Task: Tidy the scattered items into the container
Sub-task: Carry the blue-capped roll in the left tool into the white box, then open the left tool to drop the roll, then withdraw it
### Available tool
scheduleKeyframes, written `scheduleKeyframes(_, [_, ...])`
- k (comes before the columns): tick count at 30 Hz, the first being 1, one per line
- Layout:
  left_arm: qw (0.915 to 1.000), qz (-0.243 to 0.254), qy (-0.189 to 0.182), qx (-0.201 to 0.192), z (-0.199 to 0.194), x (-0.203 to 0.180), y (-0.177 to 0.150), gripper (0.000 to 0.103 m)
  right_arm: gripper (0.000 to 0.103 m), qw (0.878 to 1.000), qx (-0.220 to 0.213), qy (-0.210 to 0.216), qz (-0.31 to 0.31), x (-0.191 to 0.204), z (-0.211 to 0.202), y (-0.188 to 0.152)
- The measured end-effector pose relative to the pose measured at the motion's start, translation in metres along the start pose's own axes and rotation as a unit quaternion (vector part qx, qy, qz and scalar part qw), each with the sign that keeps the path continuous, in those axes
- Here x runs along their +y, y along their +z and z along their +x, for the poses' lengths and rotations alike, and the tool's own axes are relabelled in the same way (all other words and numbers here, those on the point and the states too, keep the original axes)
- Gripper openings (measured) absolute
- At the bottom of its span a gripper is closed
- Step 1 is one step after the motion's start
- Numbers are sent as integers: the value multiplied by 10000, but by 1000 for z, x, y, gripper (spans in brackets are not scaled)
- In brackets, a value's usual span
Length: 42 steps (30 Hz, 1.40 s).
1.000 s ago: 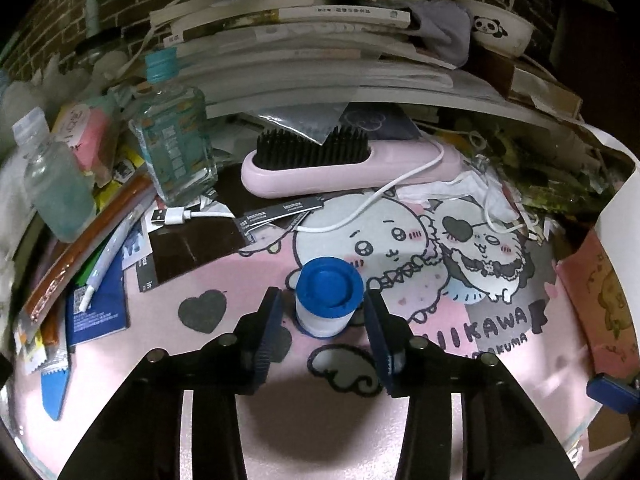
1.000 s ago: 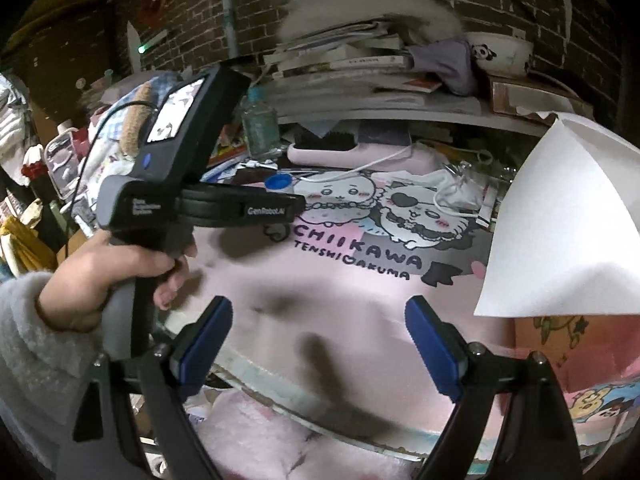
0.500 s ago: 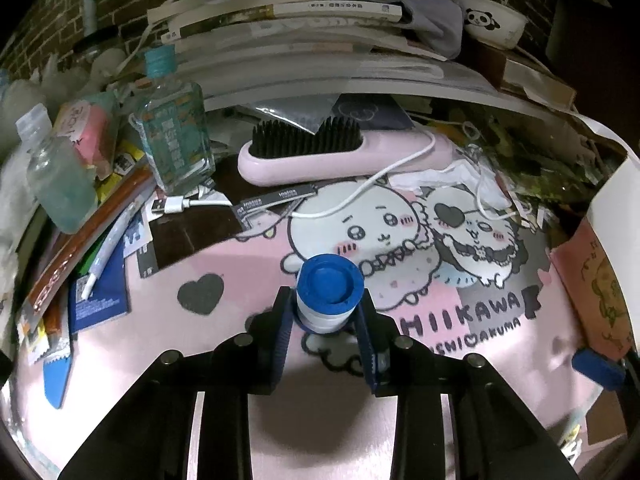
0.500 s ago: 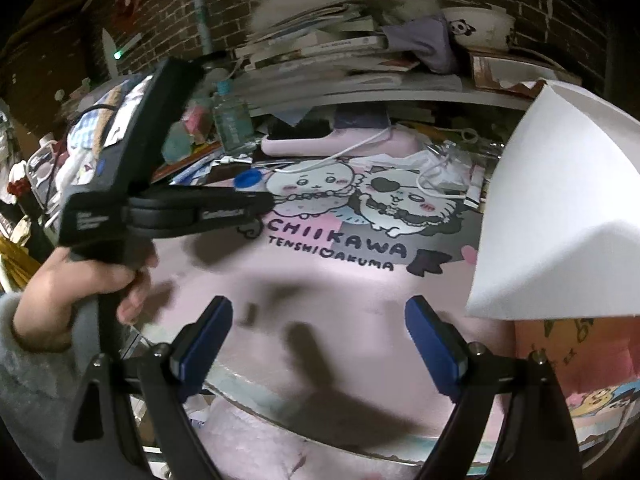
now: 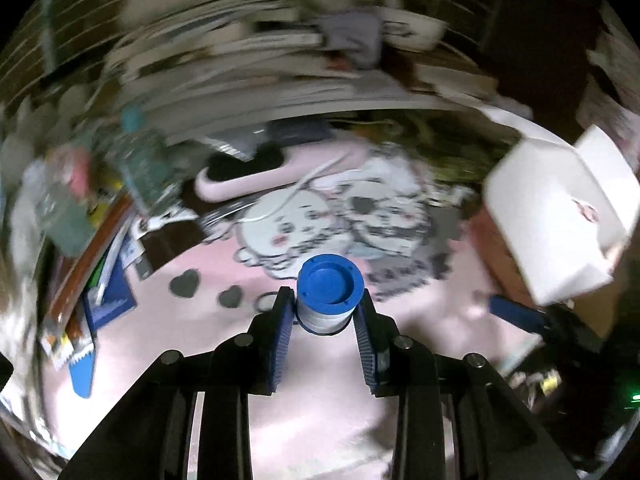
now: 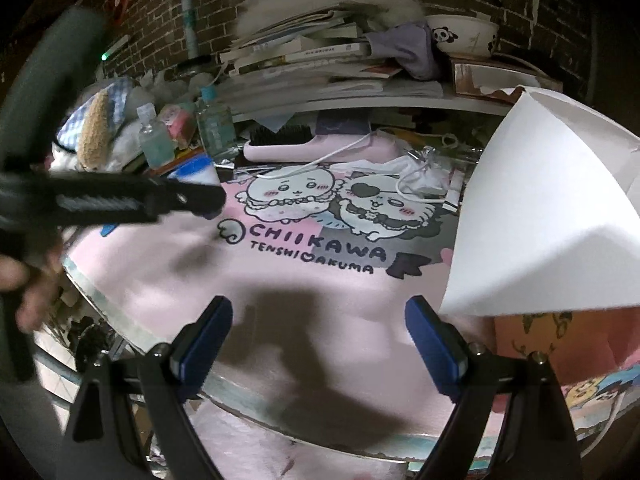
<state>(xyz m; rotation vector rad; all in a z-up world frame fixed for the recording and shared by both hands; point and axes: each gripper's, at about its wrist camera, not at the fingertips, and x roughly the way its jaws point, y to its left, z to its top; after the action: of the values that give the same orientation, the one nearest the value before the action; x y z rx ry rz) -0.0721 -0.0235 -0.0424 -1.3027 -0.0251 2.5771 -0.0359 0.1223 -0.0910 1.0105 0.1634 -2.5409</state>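
My left gripper (image 5: 325,312) is shut on a small white jar with a blue lid (image 5: 330,294) and holds it above the pink printed mat (image 5: 320,392). The scene around it is motion-blurred. A white open box (image 5: 560,216) stands at the right of the mat. In the right wrist view the left gripper (image 6: 208,196) shows blurred at the left with the jar (image 6: 196,172) at its tip, and the white box (image 6: 548,216) fills the right side. My right gripper (image 6: 318,340) is open and empty over the mat's (image 6: 300,292) near edge.
A pink hairbrush (image 6: 308,144) with a white cable, two clear bottles (image 6: 214,124), packets and pens lie along the back and left of the mat. Stacked books (image 6: 312,60) and a panda bowl (image 6: 464,34) sit on the shelf behind. An orange box (image 6: 560,344) lies under the white box.
My left gripper has closed on the blue-lidded jar, lifted it off the mat and swung right; the white box has come into its view. The right gripper has stayed open and nearly still.
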Motion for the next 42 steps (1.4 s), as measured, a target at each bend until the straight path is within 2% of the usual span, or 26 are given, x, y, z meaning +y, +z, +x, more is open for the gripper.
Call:
scheduleKeyframes(4, [9986,379,-309,178,-8,-25,18,25,87,9999,-81,-103,9,-2,-4,-4])
scheduleKeyframes(9, [9921,903,-800,333,-19,-70,47,25,86,9998,-182,-125,-12,-5,-14,-6])
scheduleKeyframes(16, [9799,1603,-1021,601,-13,-135,84,25,86,9994,-306,-137,100,-11,-24,-10])
scheduleKeyframes(22, [9639,1996,-1463,981,1,-184,102,25,87,9992,-331,-15,240,-17,-31,-9])
scheduleKeyframes(28, [9528,2241,-1406,1492,29,-220,109,25,87,9990,-325,-10,304,-18,-32,-10])
scheduleKeyframes(35, [9486,2263,-970,1990,61,-237,112,25,87,9989,-258,52,400,-23,-31,-13])
scheduleKeyframes(42, [9452,2283,-595,2258,81,-234,108,26,87,9986,-264,82,450,-26,-32,-15])
